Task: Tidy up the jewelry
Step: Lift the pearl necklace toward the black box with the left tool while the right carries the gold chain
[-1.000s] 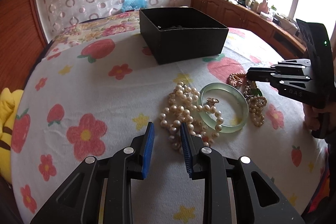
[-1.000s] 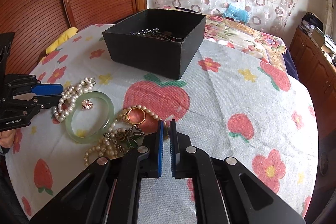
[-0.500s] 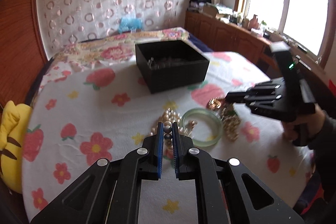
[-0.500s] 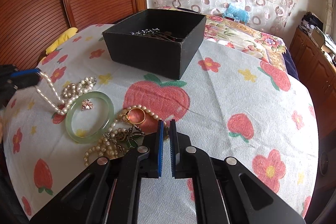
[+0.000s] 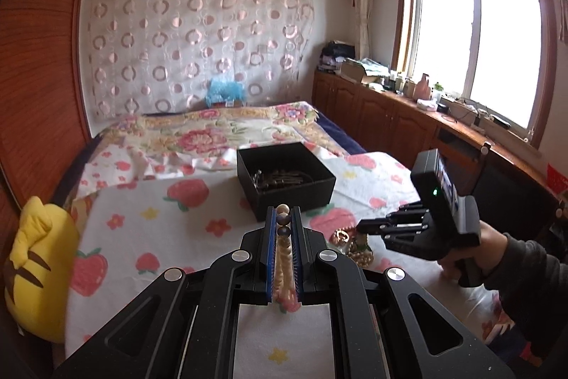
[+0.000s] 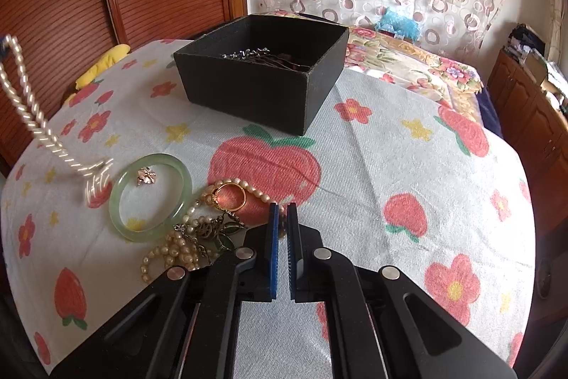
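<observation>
**Pearl strand lifted, box next**

At the far left of the right wrist view, the pearl necklace (image 6: pixel 26 116) hangs as a twisted double strand, its lower end blurred just above the fruit-print cloth (image 6: pixel 390 166). The left gripper (image 5: pixel 284 219) is clamped on its upper beads: in the left wrist view a few pearls sit pinched between the blue pads, and the rest drops out of sight below them. The surface under the cloth may be a bench or a bed; the cloth hides which.

Just right of the dangling strand lies the green bangle (image 6: pixel 151 198), flat on the cloth, with a small gold charm (image 6: pixel 145 176) inside its ring. Beside it is a tangled heap: a gold ring (image 6: pixel 230 196), a second pearl string (image 6: pixel 170 253) and a bronze pendant chain (image 6: pixel 213 229). Right of the heap, the right gripper (image 6: pixel 280 219) hovers low with its pads nearly together and nothing between them.

Behind all this stands the black box (image 6: pixel 262 87), open-topped, with some metal pieces already inside.

The step in hand looks like carrying the pearl necklace to the black box. The next move calls for enough height that the hanging end clears the near wall, then lowering it inside before releasing, so it coils rather than drapes over the rim.
</observation>
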{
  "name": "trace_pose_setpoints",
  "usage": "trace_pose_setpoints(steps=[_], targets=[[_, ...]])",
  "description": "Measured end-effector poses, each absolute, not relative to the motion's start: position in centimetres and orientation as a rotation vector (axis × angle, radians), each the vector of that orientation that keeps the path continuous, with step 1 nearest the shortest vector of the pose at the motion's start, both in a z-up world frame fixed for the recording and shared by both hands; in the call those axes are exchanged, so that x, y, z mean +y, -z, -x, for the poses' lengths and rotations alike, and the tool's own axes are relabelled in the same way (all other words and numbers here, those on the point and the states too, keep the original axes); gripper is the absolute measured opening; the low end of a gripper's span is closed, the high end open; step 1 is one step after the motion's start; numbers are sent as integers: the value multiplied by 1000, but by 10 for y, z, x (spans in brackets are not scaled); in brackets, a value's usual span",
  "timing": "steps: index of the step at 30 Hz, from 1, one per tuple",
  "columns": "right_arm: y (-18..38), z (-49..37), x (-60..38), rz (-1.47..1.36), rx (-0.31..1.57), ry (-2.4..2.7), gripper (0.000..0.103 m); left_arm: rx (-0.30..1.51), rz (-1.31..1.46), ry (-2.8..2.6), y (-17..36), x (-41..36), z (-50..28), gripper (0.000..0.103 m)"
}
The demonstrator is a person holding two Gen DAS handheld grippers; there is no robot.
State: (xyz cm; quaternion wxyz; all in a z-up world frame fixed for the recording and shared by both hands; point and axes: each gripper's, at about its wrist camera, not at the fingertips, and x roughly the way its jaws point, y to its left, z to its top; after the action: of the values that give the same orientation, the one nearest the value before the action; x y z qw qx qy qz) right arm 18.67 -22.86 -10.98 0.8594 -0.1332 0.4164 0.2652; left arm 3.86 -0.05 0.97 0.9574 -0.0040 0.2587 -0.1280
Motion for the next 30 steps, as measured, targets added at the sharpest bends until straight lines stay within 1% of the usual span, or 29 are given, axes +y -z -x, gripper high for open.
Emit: trace_pose_setpoints(steps=[4, 14, 21, 30], targets=[[103, -184, -229, 266, 850, -545, 5, 515, 5, 249, -15, 4, -38, 7], [26, -168, -230, 245, 695, -568, 5, 505, 24, 240, -19, 15, -39, 7], [-18, -157, -225, 253, 607, -586, 5, 501, 29, 240, -21, 17, -38, 7], [-54, -148, -223, 255, 534, -587, 5, 477, 36, 245, -36, 17, -44, 7]])
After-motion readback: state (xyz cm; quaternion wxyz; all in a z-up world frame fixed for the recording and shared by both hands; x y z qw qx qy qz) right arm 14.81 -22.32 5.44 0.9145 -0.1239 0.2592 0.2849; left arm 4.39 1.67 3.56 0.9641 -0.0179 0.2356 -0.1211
